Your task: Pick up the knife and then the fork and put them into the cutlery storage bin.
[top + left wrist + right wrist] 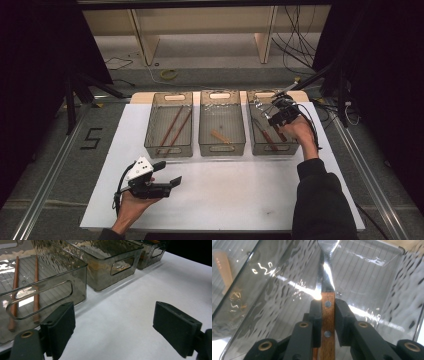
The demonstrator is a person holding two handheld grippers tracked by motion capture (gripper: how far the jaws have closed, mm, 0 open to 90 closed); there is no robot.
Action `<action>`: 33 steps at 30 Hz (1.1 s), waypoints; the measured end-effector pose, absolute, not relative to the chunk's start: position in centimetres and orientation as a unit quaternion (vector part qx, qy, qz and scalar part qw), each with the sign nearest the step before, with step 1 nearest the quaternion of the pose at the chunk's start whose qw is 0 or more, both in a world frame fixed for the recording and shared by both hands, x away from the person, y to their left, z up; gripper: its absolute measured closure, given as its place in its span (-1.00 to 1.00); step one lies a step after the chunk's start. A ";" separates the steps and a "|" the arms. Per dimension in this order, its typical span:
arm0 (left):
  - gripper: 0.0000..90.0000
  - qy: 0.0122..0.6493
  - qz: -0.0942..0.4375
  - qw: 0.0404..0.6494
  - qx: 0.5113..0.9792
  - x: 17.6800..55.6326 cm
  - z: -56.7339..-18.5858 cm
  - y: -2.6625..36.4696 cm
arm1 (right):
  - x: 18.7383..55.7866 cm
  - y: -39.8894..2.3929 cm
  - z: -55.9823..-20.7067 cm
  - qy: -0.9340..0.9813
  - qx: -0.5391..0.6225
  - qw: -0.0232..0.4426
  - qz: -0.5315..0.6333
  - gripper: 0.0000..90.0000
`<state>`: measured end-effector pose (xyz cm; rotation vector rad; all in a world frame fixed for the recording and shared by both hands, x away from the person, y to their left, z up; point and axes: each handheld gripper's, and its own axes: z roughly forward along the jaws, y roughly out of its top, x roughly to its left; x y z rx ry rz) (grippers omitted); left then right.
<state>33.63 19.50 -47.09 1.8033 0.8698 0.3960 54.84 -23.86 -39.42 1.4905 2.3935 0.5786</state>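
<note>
Right gripper [327,312] pinching wooden-handled utensil [327,315] by riveted handle, metal shaft running ahead over right bin [254,146]. Bin walls close on both sides of jaws, floor below. Second wooden-handled piece [267,138] lies in same bin. Middle bin [221,149] just beside. Left gripper [172,183] spread wide, nothing between jaws, over bare white tabletop [225,195], near front wall of left bin [50,292] with two chopsticks [36,287].

I count three clear bins [222,148] on the worktop [235,195]; left of the middle bin, two chopsticks [172,127]; inside it, one pale utensil [220,136].
</note>
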 end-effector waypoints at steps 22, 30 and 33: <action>-0.62 0.364 0.165 0.523 0.753 33.6 -47.1 19.5 | 55.3 -23.6 -40.6 0.815 0.532 0.141 0.183 0.39; -0.62 0.363 0.165 0.523 0.753 33.6 -47.1 19.5 | 54.7 -23.7 -39.6 0.813 0.523 0.137 0.215 0.25; -0.62 0.363 0.166 0.522 0.754 33.6 -47.1 19.5 | 54.5 -23.5 -39.5 0.815 0.517 0.133 0.225 0.21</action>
